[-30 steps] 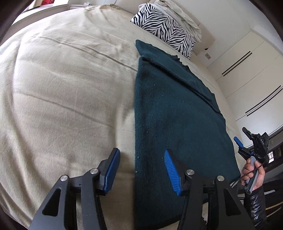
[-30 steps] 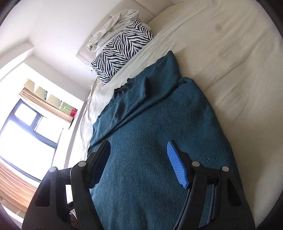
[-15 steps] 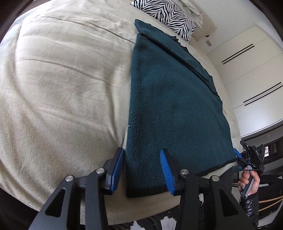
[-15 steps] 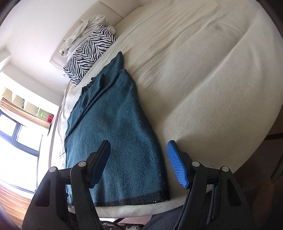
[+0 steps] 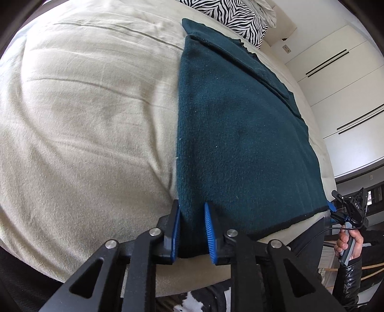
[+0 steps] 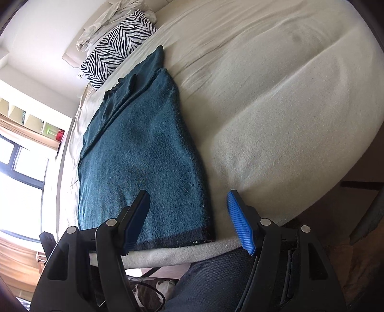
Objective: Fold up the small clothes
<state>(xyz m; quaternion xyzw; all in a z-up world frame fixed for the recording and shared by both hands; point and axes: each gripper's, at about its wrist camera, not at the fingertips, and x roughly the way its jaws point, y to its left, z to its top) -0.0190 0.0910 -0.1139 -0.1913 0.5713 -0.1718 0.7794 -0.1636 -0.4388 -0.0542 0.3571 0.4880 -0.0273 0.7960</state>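
A dark teal knitted garment [image 5: 240, 144] lies flat on the beige bed [image 5: 84, 120], its hem along the near edge. My left gripper [image 5: 192, 208] is closing on the garment's near left corner, and the blue pads press on the fabric from both sides. In the right wrist view the same garment [image 6: 144, 156] shows its near right corner between the fingers of my right gripper [image 6: 188, 194], which stands open just above it. One finger is over the fabric, the other over bare sheet. A hand holds that right gripper [image 5: 336, 204] at the hem's far end.
A zebra-print pillow [image 5: 230, 16] and a crumpled white cloth [image 6: 103, 26] lie at the head of the bed. White wardrobe doors [image 5: 336, 84] stand on one side, a window [image 6: 19, 168] on the other. The bed's front edge [image 6: 192, 249] runs just under both grippers.
The left gripper came down to the garment's near left corner and its jaws closed onto the fabric. The right gripper swung from over the garment's middle to its near right corner, still open.
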